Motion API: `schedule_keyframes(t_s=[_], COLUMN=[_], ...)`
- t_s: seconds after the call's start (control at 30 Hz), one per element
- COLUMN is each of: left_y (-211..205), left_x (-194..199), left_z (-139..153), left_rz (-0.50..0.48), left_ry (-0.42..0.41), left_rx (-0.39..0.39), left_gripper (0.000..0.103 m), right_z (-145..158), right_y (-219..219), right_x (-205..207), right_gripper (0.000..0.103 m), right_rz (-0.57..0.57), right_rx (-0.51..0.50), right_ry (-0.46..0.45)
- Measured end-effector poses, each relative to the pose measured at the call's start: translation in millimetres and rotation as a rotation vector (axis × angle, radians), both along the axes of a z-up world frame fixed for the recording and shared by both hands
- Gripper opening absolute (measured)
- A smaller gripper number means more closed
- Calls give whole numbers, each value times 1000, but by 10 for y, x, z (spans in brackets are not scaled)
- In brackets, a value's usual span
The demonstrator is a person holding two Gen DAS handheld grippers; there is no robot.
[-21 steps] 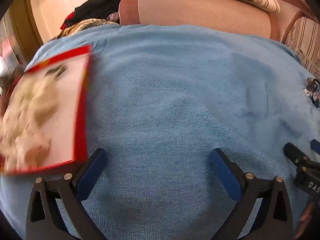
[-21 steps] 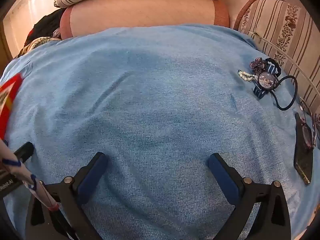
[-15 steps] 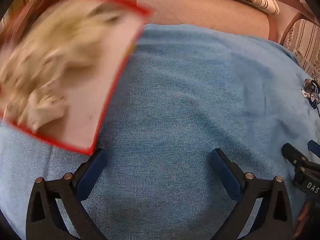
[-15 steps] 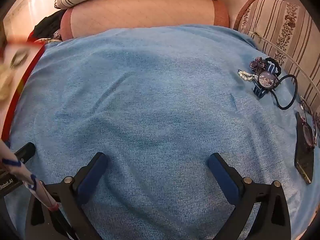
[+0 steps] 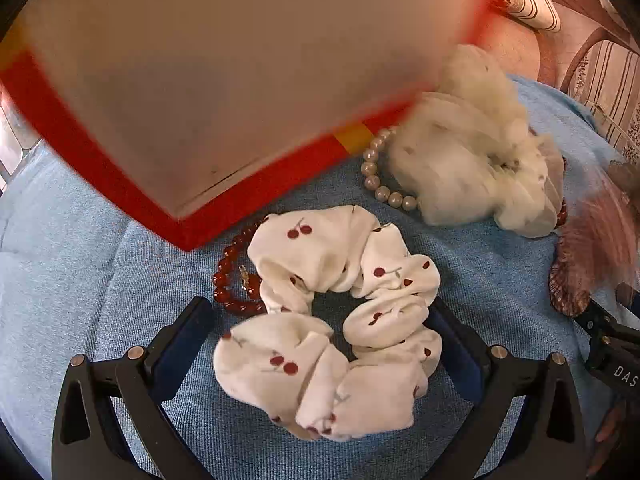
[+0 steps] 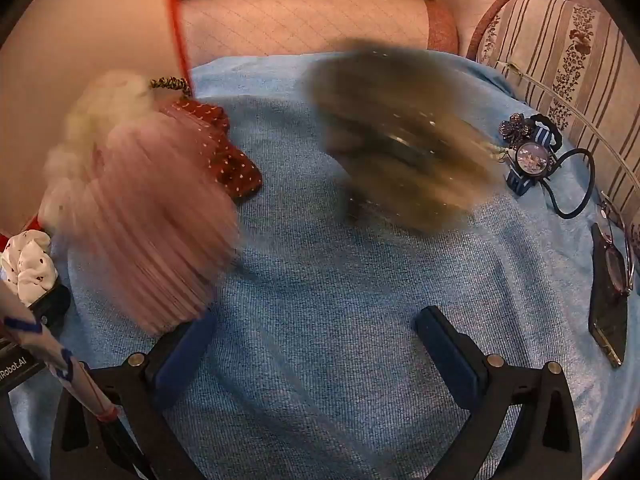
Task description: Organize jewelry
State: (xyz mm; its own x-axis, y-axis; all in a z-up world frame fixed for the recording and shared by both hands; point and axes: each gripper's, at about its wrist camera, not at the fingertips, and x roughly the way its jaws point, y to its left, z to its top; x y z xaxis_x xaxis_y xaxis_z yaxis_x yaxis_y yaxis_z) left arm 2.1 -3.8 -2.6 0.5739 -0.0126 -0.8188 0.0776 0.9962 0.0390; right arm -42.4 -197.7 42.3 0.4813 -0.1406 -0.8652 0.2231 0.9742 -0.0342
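A red-edged box (image 5: 224, 80) hangs tipped above the blue cloth (image 5: 80, 280), blurred. Beneath it lie a white cherry-print scrunchie (image 5: 332, 320), a red bead bracelet (image 5: 228, 280), a pearl bracelet (image 5: 378, 176) and a cream scrunchie (image 5: 472, 160). My left gripper (image 5: 320, 344) is open with the cherry scrunchie lying between its fingers. My right gripper (image 6: 316, 344) is open and empty. In the right wrist view a blurred pink piece (image 6: 160, 224) and a blurred dark olive piece (image 6: 400, 140) are in motion over the cloth, beside a red dotted scrunchie (image 6: 228, 160).
A watch with a flower charm (image 6: 528, 152), a black hair tie (image 6: 576, 184), and glasses on a dark phone (image 6: 608, 280) lie at the right edge. Sofa cushions (image 6: 312, 12) rise behind the cloth.
The box rose from the left, tipped over the middle, and its contents spilled onto the cloth. Scrunchies and bracelets now lie by my left gripper; two pieces still move.
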Motion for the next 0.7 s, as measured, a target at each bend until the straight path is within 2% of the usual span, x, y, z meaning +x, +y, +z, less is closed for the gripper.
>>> schedule_keyframes(t_s=[0.43,0.7], left_y=[60,21], left_x=[-47,-37], left_z=[-25,33], left_rz=[4,12], left_ry=[-2,-3], left_rx=[-4,-7], left_gripper=[103,103], right_z=[-1,38], right_y=[-32,-41], right_x=[-23,-189], right_gripper=[103,103], right_rz=[-17,28], right_rx=[15,48], right_ry=[4,17])
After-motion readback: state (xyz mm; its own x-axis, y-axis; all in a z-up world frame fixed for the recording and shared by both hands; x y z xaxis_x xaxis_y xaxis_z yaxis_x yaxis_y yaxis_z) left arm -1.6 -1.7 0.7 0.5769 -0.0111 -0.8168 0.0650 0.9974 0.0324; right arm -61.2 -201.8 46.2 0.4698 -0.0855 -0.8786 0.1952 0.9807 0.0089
